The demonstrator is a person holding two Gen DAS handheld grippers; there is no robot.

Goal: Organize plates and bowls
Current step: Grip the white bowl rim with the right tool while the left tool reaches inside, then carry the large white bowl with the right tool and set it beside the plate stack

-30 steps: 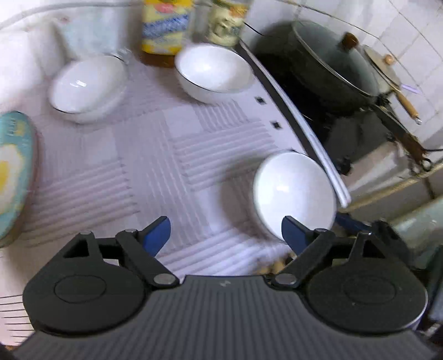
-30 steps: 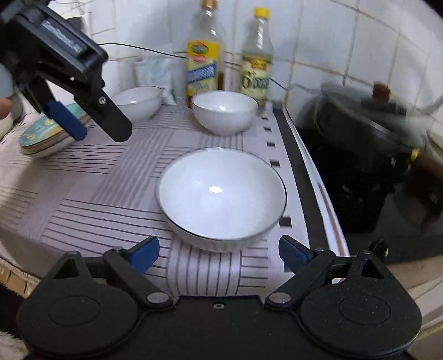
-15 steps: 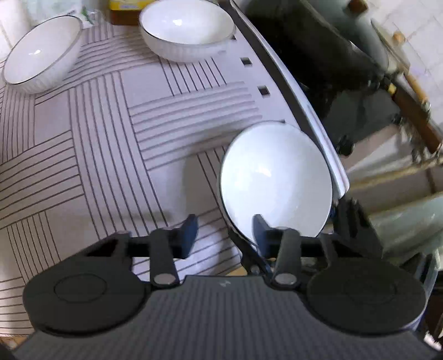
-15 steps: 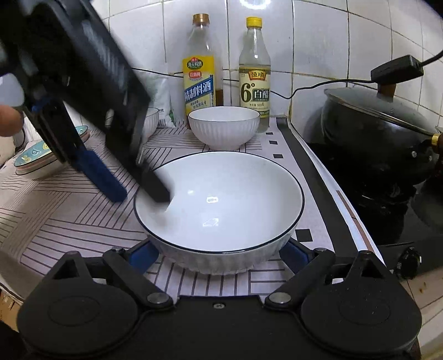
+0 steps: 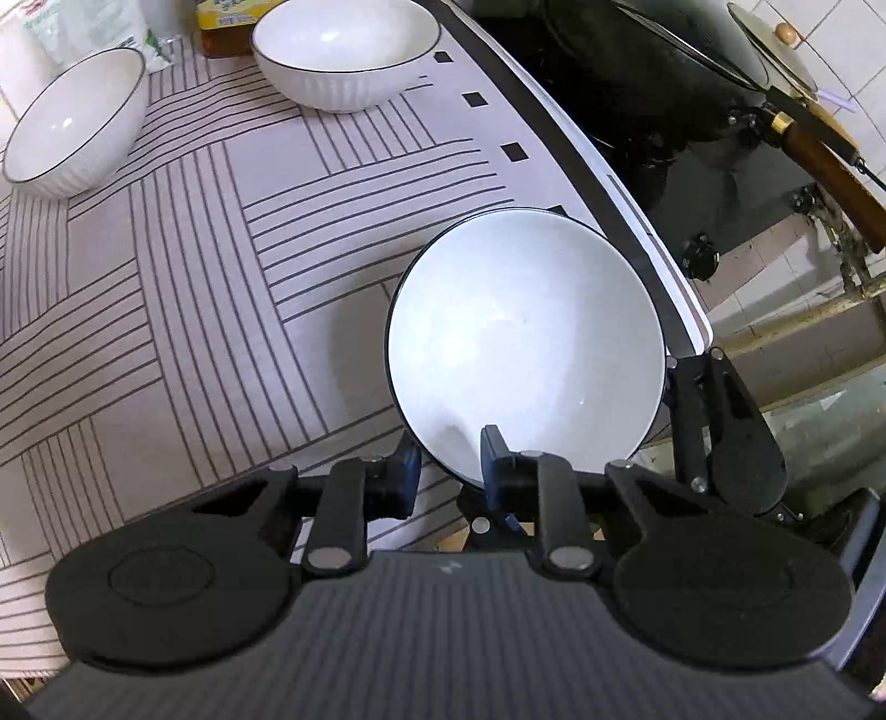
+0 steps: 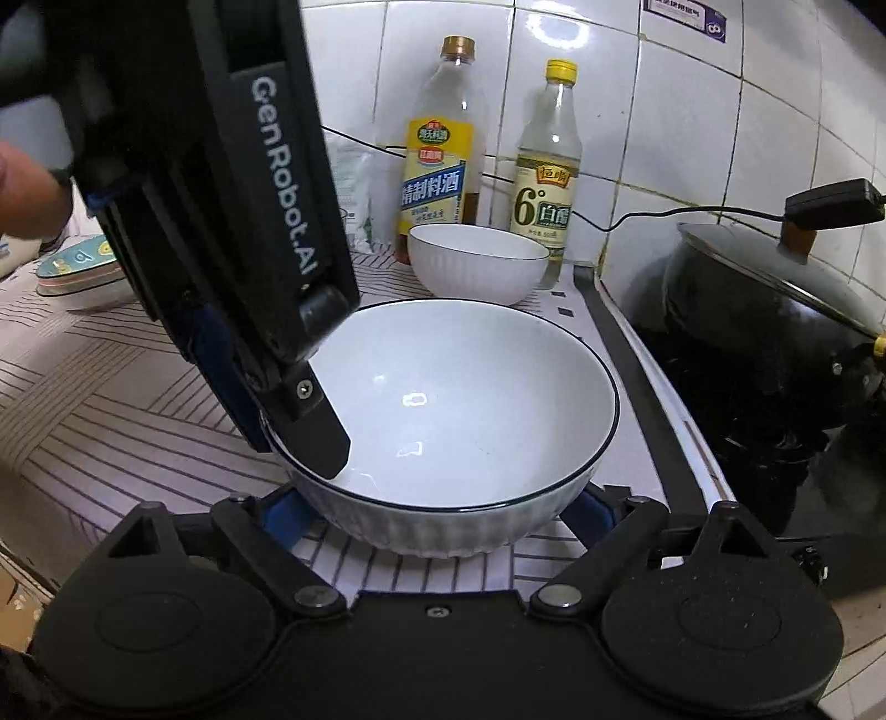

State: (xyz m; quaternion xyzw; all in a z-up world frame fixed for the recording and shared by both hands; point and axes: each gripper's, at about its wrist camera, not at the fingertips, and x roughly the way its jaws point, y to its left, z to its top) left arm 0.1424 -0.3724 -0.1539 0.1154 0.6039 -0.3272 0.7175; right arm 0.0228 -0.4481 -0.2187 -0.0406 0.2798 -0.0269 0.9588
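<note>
Three white bowls sit on my striped surface. The nearest bowl stands at the front corner of the surface, close to the black stove. My left claw has its two fingers drawn close together over this bowl's near-left rim, one finger inside against the white wall and the other outside it; from the right wrist view the inner finger reaches down into the bowl. My right claw stands wide, its blue pads flanking the bowl's ribbed outside low on either side, though I cannot tell whether they touch it. A second bowl sits at the back by two bottles, and a third bowl lies tilted at the back left. A stack of coloured plates rests on the far left.
</note>
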